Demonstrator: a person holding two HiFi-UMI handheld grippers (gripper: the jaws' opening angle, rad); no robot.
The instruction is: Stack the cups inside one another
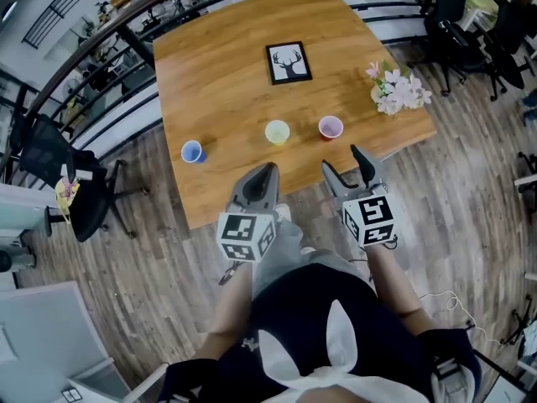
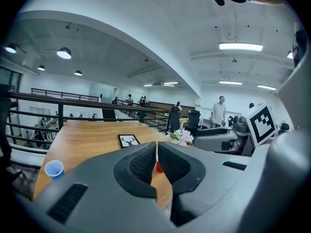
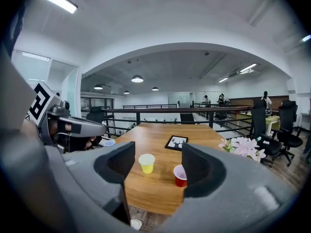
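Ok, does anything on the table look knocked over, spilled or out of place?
Nothing stands out. The blue cup, yellow cup and red cup all stand upright and apart on the table, nothing spilled.

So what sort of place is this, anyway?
Most likely an open-plan office on an upper floor: a black railing runs behind the wooden table, office chairs stand about, and a person stands farther back.

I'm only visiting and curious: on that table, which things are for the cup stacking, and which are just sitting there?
For the job: blue cup, yellow cup, red cup.
Just lying about: framed deer picture, bunch of flowers.
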